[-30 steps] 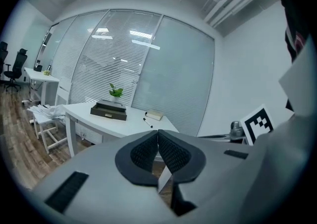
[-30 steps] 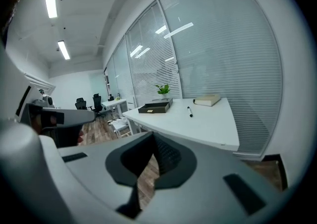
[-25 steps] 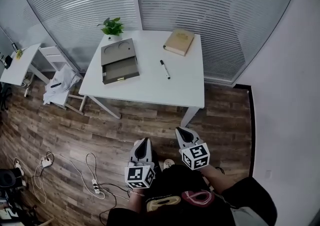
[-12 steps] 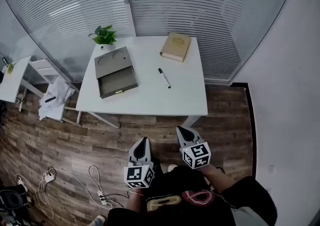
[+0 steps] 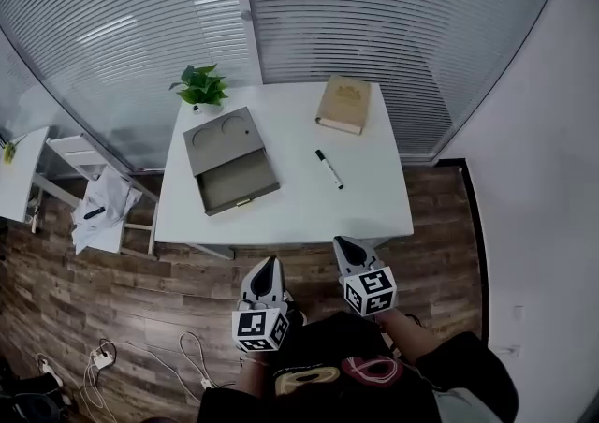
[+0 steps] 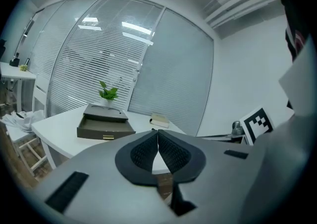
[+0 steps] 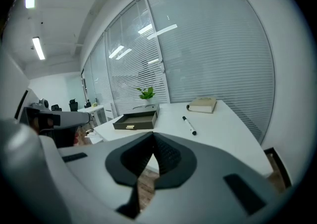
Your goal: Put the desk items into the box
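Checking tongs first: how's the left gripper (image 5: 269,263)?

– Jaws pressed together, nothing btwn them. Right gripper (image 5: 343,243) is the same, tips meeting, no item held. Both sit at the near side of the desk, pointing toward it.

Desk items, where?

– All on the white desk (image 5: 281,215). Marker (image 5: 328,168) lies approx mid-desk, a bit to the right, angled. Book (image 5: 343,104) is flat at the far right corner. Neither touches the box, and they're well apart from each other.

And the box?

– Grey box (image 5: 231,161) on the left half of the desk, drawer pulled out toward the near side. Potted plant (image 5: 200,86) is just behind it, far left corner.
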The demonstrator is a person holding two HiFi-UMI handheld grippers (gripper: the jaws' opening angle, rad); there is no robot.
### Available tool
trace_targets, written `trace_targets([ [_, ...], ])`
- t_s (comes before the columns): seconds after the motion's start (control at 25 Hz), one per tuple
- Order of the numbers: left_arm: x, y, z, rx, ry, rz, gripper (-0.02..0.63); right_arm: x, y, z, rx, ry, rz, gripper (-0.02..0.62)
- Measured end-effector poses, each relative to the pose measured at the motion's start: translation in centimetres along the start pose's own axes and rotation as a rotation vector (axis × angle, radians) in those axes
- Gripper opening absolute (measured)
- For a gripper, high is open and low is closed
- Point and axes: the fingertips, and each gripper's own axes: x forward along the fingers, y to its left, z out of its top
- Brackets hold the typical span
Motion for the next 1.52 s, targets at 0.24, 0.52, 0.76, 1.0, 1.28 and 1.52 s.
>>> trace_targets([
  [0.24,1.8,5.0,2.1,0.000,0.018,-0.044,0.018,4.4,1.7,1.8,0.021,-0.006,-0.055,0.009],
  [0.52,3.3,8.6,3.1,-0.008,0.032,-0.078,0.018,7.2,2.7,2.4,0.032,-0.004,-0.111,0.009],
  [0.76,3.8,8.8,3.0,-0.011,0.048,-0.119,0.018,7.7,1.8,2.2,0.038,0.016,-0.167,0.011],
  [1.0,4.5,9.3,3.3,-0.032,0.046,-0.110,0.018,8.6,-0.5,3.4,0.062,0.024,-0.177,0.104],
  [1.28,5.5,9.6,3.2,-0.035,0.047,-0.064,0.017,10.1,-3.4,4.5,0.037,0.063,-0.179,0.172],
  [1.52,6.5,9.5,3.6,0.027,0.046,-0.034,0.018,11.9,-6.6,5.3,0.011,0.110,-0.191,0.193],
])
